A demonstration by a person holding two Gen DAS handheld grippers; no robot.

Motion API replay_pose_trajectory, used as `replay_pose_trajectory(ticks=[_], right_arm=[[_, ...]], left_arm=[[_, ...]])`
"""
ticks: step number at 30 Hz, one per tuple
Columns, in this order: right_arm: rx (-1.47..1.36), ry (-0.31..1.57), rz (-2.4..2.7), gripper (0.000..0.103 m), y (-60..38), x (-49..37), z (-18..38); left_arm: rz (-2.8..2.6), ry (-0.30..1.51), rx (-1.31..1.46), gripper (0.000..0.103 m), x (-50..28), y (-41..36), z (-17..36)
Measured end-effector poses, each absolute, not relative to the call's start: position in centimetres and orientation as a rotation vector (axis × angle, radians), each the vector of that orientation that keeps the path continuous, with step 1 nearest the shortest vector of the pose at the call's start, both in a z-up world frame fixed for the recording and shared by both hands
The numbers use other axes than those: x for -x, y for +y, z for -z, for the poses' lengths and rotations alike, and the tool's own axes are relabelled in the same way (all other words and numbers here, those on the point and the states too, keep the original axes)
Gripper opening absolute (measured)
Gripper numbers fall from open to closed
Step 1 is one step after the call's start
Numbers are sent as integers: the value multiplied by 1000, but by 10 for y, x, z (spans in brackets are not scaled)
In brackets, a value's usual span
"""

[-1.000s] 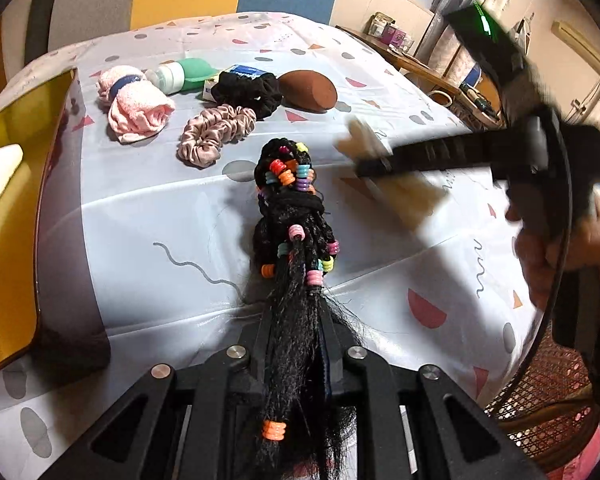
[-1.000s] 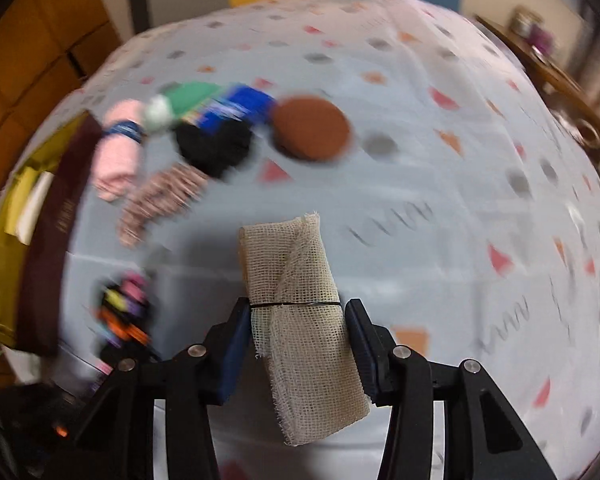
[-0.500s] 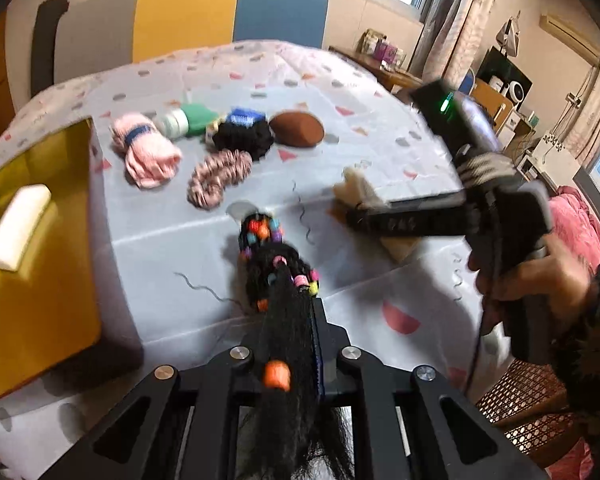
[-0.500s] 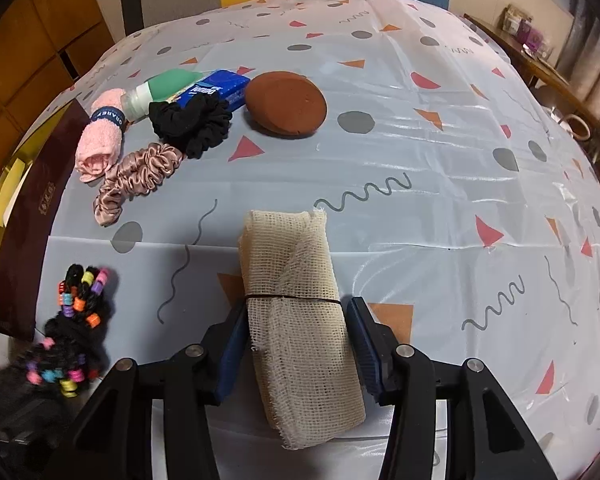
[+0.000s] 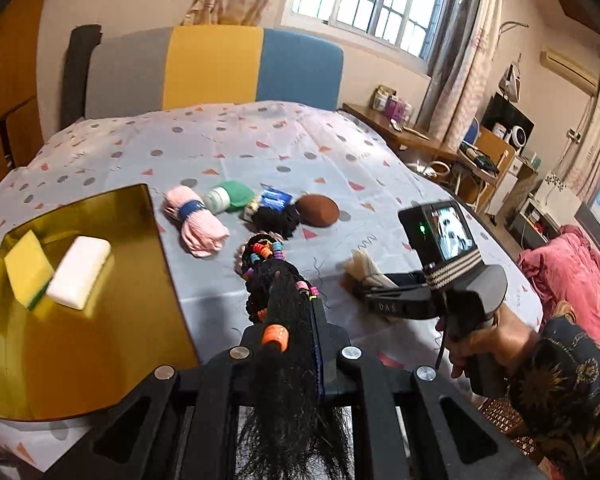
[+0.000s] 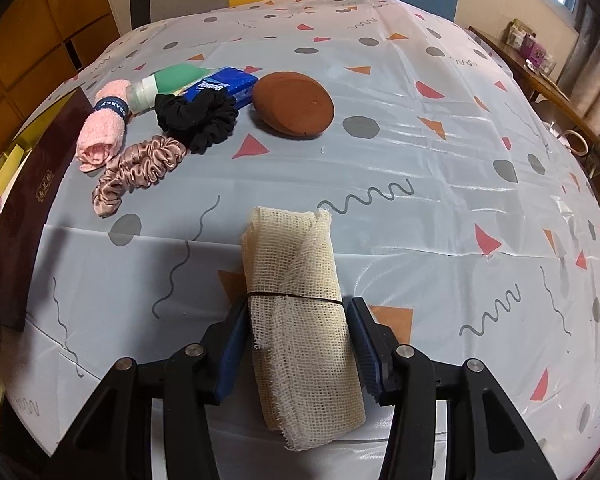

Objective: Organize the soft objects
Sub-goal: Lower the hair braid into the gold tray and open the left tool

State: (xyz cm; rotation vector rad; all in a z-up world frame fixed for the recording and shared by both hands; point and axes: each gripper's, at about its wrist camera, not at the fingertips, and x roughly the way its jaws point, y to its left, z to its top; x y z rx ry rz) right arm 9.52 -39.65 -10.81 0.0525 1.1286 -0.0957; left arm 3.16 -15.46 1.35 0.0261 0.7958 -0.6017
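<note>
Barred window (image 5: 364,4), patterned curtains (image 5: 456,60), cluttered wooden desk (image 5: 404,136)

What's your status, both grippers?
Left gripper shut on beaded braid, lifted off the cloth. Right gripper shut on gauze roll. Gold tray holds two sponges; nothing blocking it.

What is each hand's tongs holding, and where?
Left tongs: beaded black braid, pinched along its loose hair end. Right tongs: gauze roll, across its banded middle.

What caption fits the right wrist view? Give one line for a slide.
Right gripper shut on a rolled gauze cloth above the patterned tablecloth.
</note>
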Motion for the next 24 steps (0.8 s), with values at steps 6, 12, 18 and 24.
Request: replay_pose_trajectory(ticks=[6, 12, 18, 24], right_arm=[[-24, 1118, 98, 50, -394, -95, 108], [-4, 1111, 96, 49, -391, -93, 107], [1, 1113, 97, 49, -390, -92, 106], [3, 1114, 94, 50, -391, -94, 107]], left_arm=[[574, 802, 37, 12, -39, -128, -20], [498, 833, 208, 12, -67, -72, -26], [373, 909, 340, 12, -111, -15, -6], [349, 1008, 406, 12, -160, -10, 21]])
